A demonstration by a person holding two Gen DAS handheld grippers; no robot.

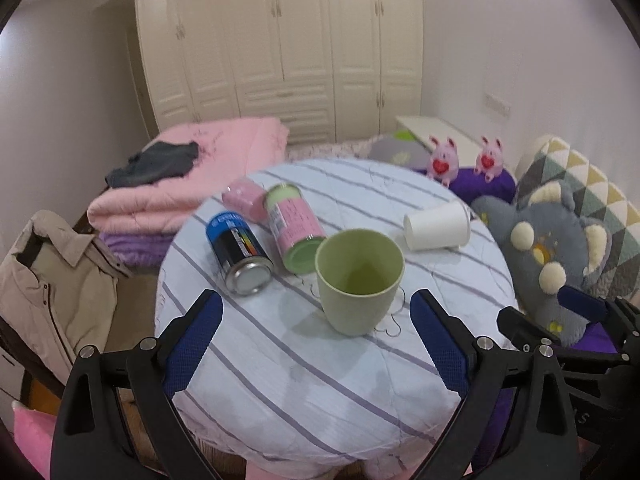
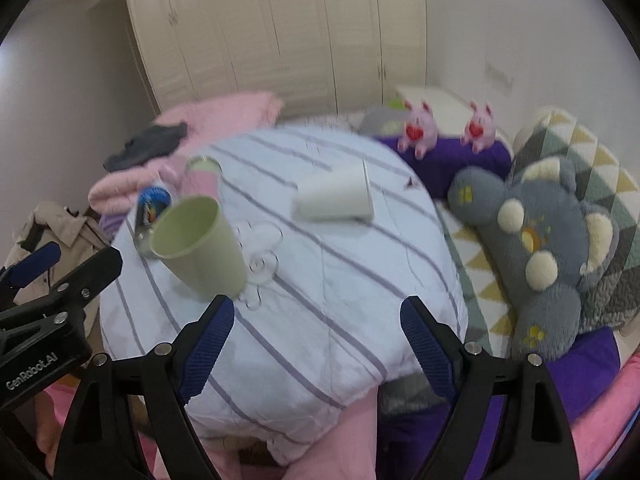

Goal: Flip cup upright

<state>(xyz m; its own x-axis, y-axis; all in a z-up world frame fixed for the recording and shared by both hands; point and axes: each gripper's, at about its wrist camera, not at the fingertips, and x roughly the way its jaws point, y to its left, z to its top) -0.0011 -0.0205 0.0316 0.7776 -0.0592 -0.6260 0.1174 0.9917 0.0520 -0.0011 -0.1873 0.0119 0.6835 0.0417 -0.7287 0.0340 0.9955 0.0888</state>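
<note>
Striped soft cushion [image 1: 320, 380] serving as table, sagging. Green cup [image 1: 360, 280] standing upright; white paper cup [image 1: 438, 226] lying sideways. Left gripper [image 1: 316, 340], right gripper [image 2: 316, 340] hovering, jaws wide, empty. Risk: nudging green cup over, crushing paper cup.

Matt green plastic cup [image 1: 360, 280], glossy metal can [image 1: 240, 256], striped cloth cover [image 1: 320, 380], matt paper cup [image 1: 437, 225].

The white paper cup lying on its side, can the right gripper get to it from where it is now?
Probably yes. The right gripper is open and empty, and only bare striped cloth lies between it and the white paper cup; the green cup stands off to its left.
</note>
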